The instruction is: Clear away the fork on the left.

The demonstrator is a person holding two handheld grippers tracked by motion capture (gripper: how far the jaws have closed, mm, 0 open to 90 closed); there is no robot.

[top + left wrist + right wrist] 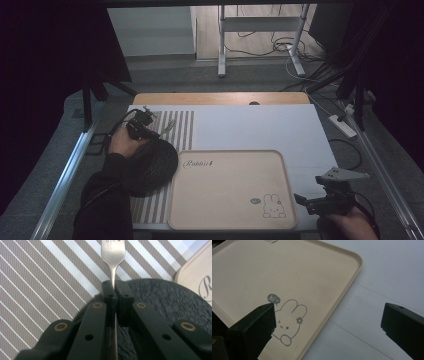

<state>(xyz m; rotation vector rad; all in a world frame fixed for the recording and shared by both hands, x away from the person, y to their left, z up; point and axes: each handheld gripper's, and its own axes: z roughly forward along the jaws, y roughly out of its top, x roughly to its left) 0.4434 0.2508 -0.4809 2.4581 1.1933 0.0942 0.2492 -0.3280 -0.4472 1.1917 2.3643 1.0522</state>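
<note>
The fork (pixel 113 255) juts forward over the striped placemat (pixel 37 277), its handle clamped between the left gripper (pixel 113 286)'s closed jaws, above the dark round mat (pixel 172 305). The left hand (pixel 122 142) reaches forward. The right gripper (pixel 328 315) rests with jaws wide apart beside the beige tray (pixel 249 272).

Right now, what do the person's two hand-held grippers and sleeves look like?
Both are black. The left hand-held gripper has two flat black jaws with small brass-coloured rivets and round holes, and a black cable loops from it. The right hand-held gripper has blocky black jaws and a grey three-cornered plate on top. The person's left arm wears a dark sleeve.
</note>
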